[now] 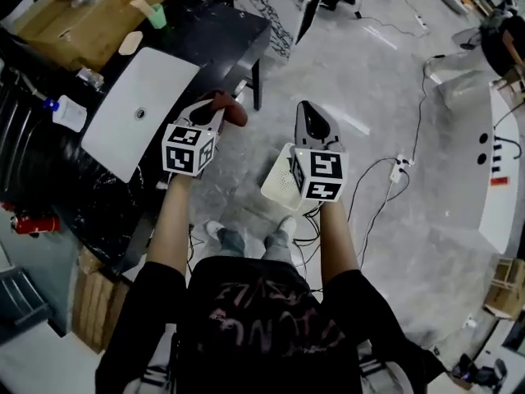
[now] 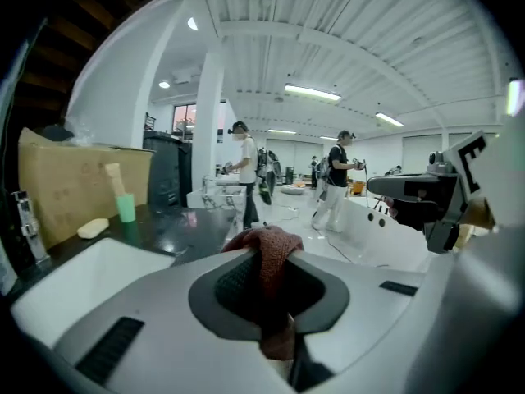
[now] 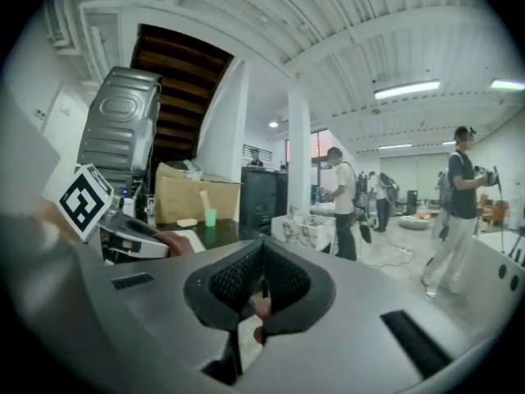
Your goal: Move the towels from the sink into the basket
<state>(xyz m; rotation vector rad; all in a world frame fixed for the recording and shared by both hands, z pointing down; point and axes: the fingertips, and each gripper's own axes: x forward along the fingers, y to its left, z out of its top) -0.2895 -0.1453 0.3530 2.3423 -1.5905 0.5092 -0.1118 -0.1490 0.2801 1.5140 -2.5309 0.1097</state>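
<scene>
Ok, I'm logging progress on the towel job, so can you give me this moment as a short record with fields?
left gripper: fingers shut on a reddish-brown towel, held by the black counter's edge
right gripper: fingers together, nothing between them
sink: white, set in the black counter; no towel visible in it
basket: white, on the floor, partly hidden behind the right gripper in the head view
stage: one towel in the left gripper, not yet in the basket
</scene>
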